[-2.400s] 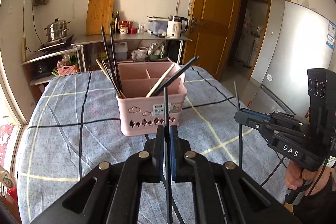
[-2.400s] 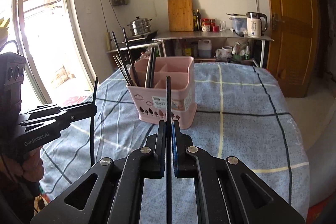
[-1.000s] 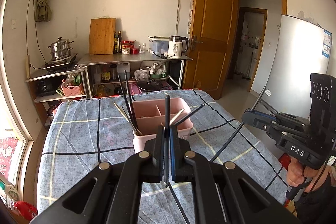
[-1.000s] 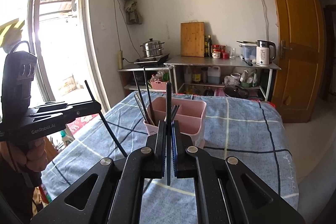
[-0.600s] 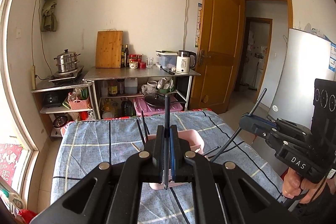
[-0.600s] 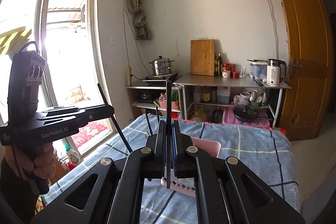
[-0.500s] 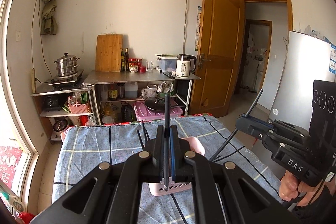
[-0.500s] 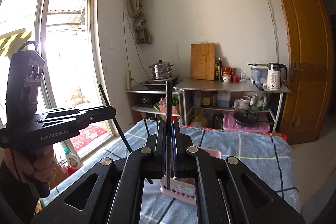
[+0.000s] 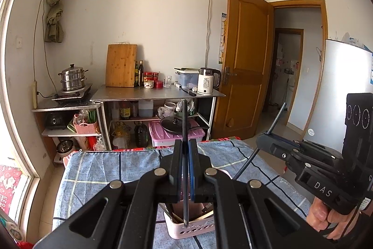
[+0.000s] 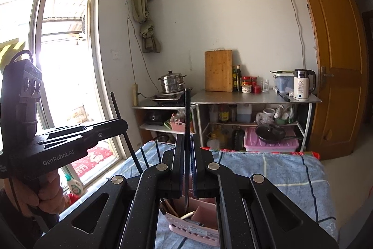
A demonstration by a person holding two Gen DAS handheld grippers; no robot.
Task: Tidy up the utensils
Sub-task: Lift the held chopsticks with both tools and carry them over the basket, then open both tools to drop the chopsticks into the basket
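Note:
A pink divided utensil basket stands on the blue checked tablecloth, low in both views, with several chopsticks in it. My left gripper is shut on a black chopstick held upright, its lower tip over the basket. My right gripper is shut on another black chopstick, also upright with its tip over the basket. Each gripper shows in the other's view: the right one with its chopstick slanted, the left one likewise.
Beyond the table's far edge stands a steel shelf unit with a kettle, cutting board and steamer pot. A wooden door is to the right, a fridge at far right, a window on the left.
Both grippers have risen well above the table and closed in over the basket. The basket has dropped from mid-frame to the bottom of both views. Both stay shut on their chopsticks.

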